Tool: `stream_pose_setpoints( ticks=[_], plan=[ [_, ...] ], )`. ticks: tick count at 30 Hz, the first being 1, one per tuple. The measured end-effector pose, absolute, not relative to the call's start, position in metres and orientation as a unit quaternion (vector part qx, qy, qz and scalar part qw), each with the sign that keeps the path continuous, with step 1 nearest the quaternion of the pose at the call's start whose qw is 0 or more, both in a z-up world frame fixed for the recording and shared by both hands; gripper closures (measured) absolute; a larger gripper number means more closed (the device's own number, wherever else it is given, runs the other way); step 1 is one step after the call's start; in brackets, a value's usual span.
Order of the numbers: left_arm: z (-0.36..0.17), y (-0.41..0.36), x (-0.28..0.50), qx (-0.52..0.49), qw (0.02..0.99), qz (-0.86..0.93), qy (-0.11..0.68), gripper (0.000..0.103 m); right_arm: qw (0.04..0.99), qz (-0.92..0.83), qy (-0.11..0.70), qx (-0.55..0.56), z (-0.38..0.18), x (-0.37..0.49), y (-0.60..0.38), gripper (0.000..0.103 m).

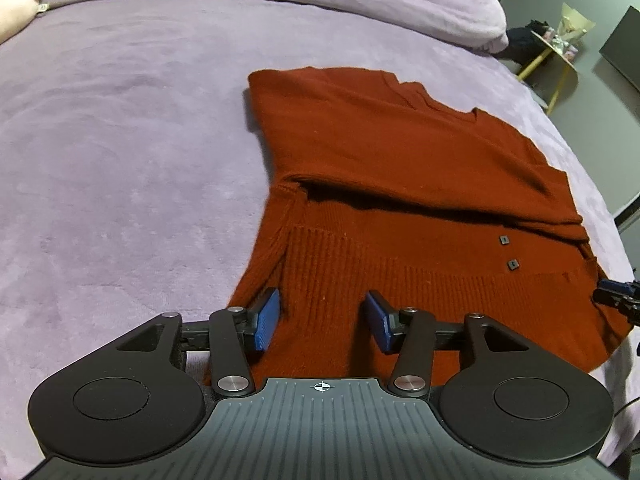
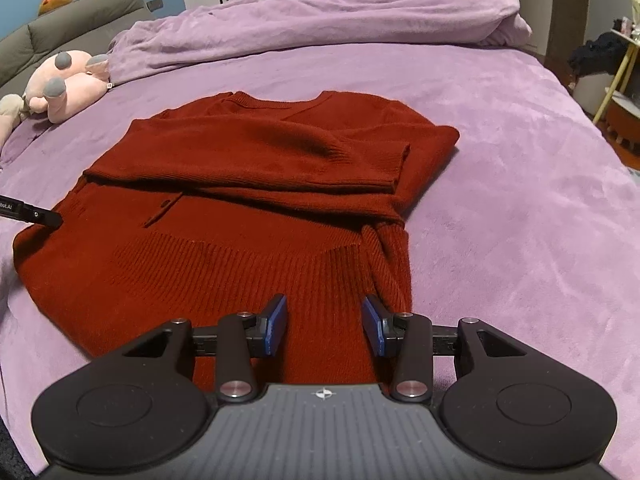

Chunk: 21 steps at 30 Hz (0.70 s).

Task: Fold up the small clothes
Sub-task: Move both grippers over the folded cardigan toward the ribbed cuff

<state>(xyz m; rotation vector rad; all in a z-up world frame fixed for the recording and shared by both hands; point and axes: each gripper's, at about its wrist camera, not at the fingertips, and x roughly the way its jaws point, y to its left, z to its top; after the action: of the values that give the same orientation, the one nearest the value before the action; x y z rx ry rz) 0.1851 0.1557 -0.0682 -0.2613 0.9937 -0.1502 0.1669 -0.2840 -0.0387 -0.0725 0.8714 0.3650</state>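
A rust-red knit sweater (image 1: 400, 184) lies flat on the purple bed cover, sleeves folded across its chest, ribbed hem nearest me; it also shows in the right wrist view (image 2: 248, 208). Two small dark buttons (image 1: 508, 252) sit near its hem. My left gripper (image 1: 322, 320) is open and empty, its blue pads over the hem's left corner. My right gripper (image 2: 324, 322) is open and empty over the hem's right corner. Each gripper's tip shows in the other view: the right gripper's (image 1: 616, 300) and the left gripper's (image 2: 36, 214).
A bunched purple duvet (image 2: 320, 20) lies along the far side of the bed. A pink plush toy (image 2: 68, 84) sits at the far left by a grey headboard (image 2: 72, 16). A yellow-legged side table (image 1: 556, 60) stands past the bed's right edge.
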Motion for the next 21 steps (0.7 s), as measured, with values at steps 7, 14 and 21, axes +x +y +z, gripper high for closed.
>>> stream_pose_setpoints(
  ticks=[7,14,21],
  plan=[
    [-0.070,0.154,0.189,-0.121,0.867,-0.070,0.479,0.051,0.891,0.164,0.419,-0.060,-0.038,0.168,-0.278,0.062],
    [-0.072,0.156,0.193,-0.130,0.865,-0.070,0.480,0.055,0.888,0.159,0.430,-0.025,-0.043,0.177,-0.288,0.065],
    [-0.064,0.146,0.191,-0.106,0.873,-0.069,0.471,0.081,0.886,0.179,0.427,-0.013,-0.045,0.179,-0.285,0.095]
  ],
)
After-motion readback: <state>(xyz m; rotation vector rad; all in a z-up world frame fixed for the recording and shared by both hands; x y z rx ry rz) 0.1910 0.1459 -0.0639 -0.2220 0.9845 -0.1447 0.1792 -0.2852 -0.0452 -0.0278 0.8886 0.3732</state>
